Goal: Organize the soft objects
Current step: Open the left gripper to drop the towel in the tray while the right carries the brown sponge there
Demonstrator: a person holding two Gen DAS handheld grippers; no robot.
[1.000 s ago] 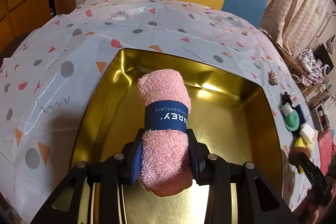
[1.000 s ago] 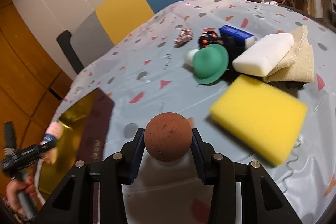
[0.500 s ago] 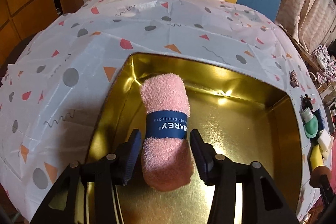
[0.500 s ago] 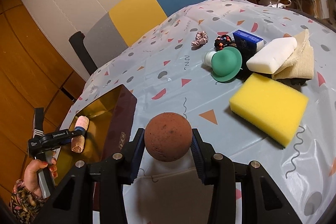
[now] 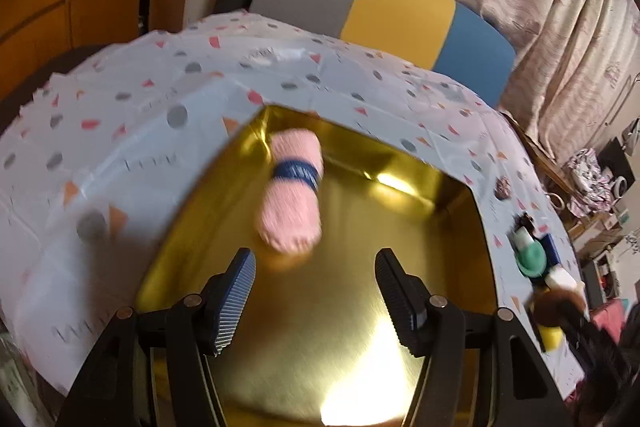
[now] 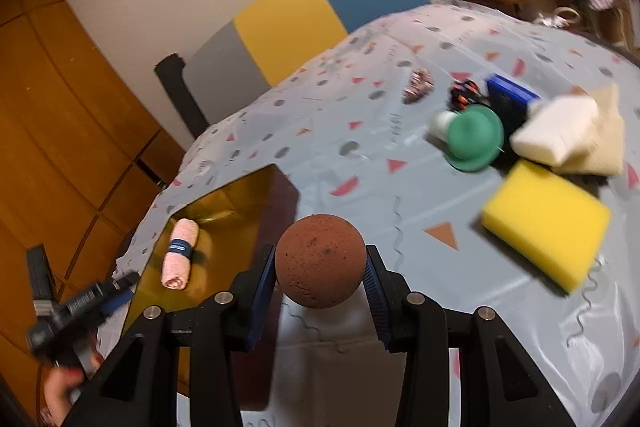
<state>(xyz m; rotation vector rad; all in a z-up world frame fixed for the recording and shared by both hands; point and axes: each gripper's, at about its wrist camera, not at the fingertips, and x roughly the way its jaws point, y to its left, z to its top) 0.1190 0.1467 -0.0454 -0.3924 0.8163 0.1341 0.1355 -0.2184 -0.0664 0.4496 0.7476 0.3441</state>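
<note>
Jaws of the left gripper are opening, empty; the rolled pink towel (blue-banded) lies in the gold metal tray. Right gripper clamps a brown foam ball.

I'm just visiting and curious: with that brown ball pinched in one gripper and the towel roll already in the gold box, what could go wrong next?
The brown foam ball is round and held only at its sides by the right gripper, so it might squirt out. Dropped in, it could knock the pink towel roll or roll around the gold tin. The left gripper, jaws opening, hangs near the tin's edge, inviting a collision.
</note>
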